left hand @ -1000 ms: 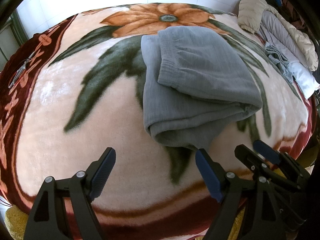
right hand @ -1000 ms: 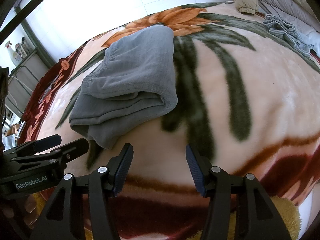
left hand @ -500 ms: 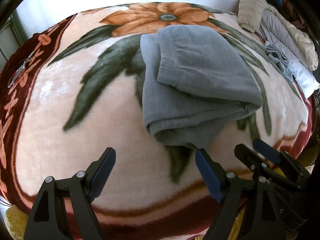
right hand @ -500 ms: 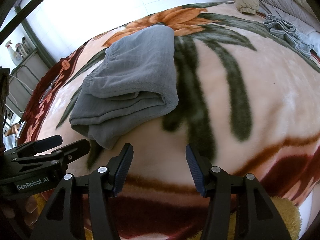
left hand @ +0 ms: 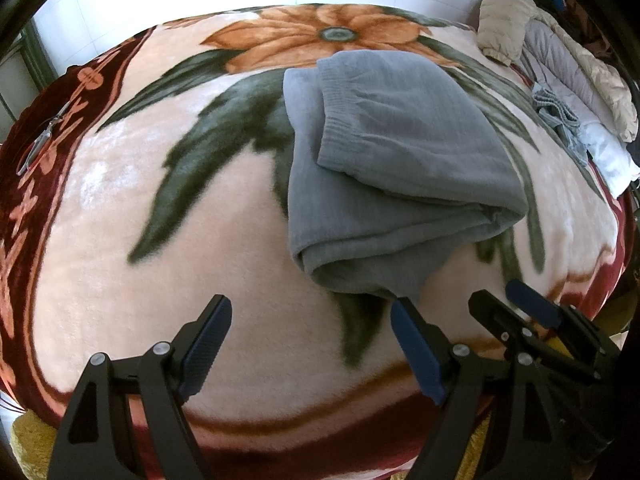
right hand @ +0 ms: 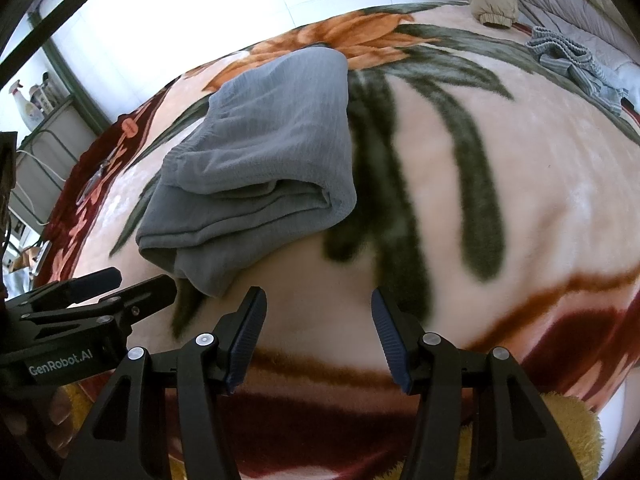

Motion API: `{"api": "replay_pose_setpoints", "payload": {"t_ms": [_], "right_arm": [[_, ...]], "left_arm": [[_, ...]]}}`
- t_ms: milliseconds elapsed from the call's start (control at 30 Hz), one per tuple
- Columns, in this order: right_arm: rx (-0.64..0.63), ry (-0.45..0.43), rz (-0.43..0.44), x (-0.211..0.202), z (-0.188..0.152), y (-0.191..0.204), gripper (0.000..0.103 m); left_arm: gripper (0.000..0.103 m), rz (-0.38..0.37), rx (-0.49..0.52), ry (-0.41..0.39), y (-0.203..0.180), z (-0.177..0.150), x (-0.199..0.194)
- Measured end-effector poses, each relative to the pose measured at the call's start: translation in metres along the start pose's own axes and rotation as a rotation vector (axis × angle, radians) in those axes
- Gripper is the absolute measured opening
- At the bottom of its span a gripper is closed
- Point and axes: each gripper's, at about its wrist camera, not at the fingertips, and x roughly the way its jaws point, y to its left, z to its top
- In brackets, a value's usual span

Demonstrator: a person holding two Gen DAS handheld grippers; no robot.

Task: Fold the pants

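Left gripper: the black two-finger left gripper (left hand: 310, 326) with ribbed blue pads hangs at 6 o'clock of its own view, jaws spread wide, nothing between them, over bare blanket.
Right gripper: the black two-finger right gripper (right hand: 318, 320), blue-padded, stands at 6 o'clock of its view, jaws parted more narrowly and empty; its tips show again at 4 o'clock in the left wrist view.
Blanket: a plush peach fleece blanket (left hand: 248, 240) with dark green leaves, an orange flower and a maroon border covers the bed; its pile is soft and slightly glossy.
Pants: the folded grey knit pants (left hand: 400, 184) lie flat on the blanket just past both grippers, at 12 to 1 o'clock in the left wrist view and 11 o'clock in the right. They form a layered bundle, the gathered elastic waistband uppermost, a rounded fold at the near edge; neither gripper touches them.
Far edge: a small crumpled grey ribbed garment (right hand: 576, 64) sits at 2 o'clock, well apart from the pants, beside a beige quilted puffer jacket (left hand: 516, 36).
Left border: a metal clip-like object (left hand: 40, 144) lies at 9 o'clock.
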Motion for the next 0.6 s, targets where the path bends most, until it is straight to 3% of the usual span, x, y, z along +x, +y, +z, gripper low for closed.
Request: {"api": "replay_pose_setpoints", "payload": {"t_ms": [600], "right_arm": [[-0.002,-0.012,0.0,-0.002,0.0004,-0.0018,0.056]], "left_arm": [[0.085,-0.008,0.0,-0.013,-0.0027,-0.0006,-0.0093]]}}
